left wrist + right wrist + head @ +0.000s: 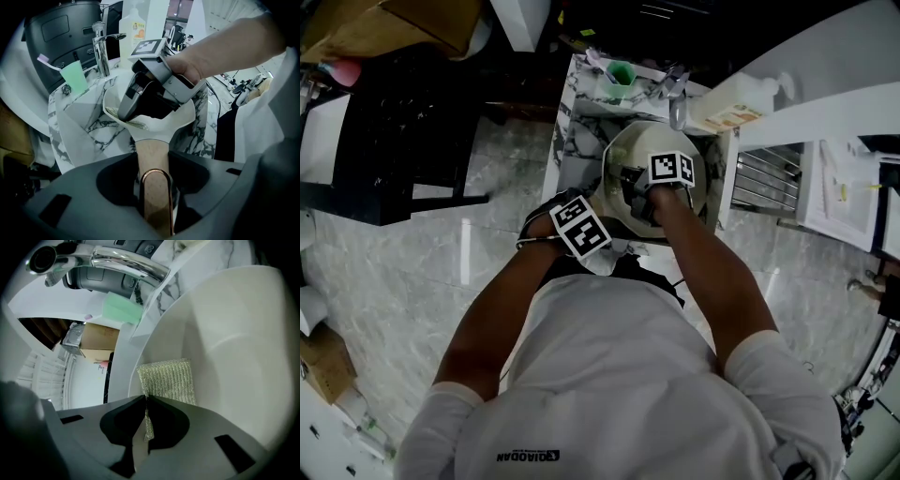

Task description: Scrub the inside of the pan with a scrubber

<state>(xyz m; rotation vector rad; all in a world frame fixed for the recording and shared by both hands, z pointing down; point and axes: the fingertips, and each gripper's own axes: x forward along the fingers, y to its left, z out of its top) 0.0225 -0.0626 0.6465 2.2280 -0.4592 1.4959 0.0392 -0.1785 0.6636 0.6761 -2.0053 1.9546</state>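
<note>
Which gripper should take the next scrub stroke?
Right. The right gripper is shut on the scrubber, which lies against the inside wall of the pan. The left gripper is clamped on the pan handle, steadying it.

Grey marble floor [412, 272], dark cabinet [394, 131], white marble-veined counter [572, 141].

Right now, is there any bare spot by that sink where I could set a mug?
The marble ledge left of the basin, in front of the green cup, looks free. The back edge is crowded with faucet and bottle; the pan, left gripper and right gripper fill the basin.
</note>
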